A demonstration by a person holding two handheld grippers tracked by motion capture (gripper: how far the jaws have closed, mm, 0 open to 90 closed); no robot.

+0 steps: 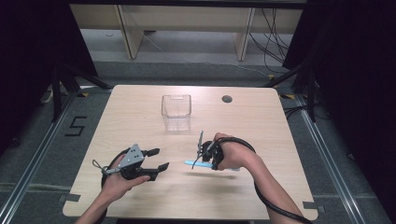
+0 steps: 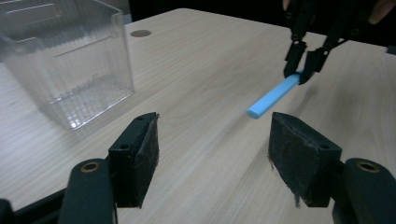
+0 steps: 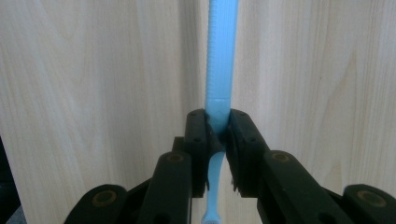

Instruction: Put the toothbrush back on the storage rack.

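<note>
The right gripper [image 1: 204, 157], at lower centre of the high view, is clamping a light blue toothbrush [image 1: 195, 164] by its neck and holding it just above the table [image 1: 261, 116]; the carrying step looks in hand. Next it probably needs lifting toward the clear plastic container [image 1: 176, 112] at upper centre; the left gripper [image 1: 156, 161], at lower left, is standing wide and holding nothing.

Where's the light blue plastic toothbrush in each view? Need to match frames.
High view: light blue plastic toothbrush lies right of centre, gripped by the right gripper.
Left gripper view: upper right, handle end pointing toward the camera.
Right gripper view: centre, running up from between the jaws.
Shared landmark: the pale wooden table.
</note>
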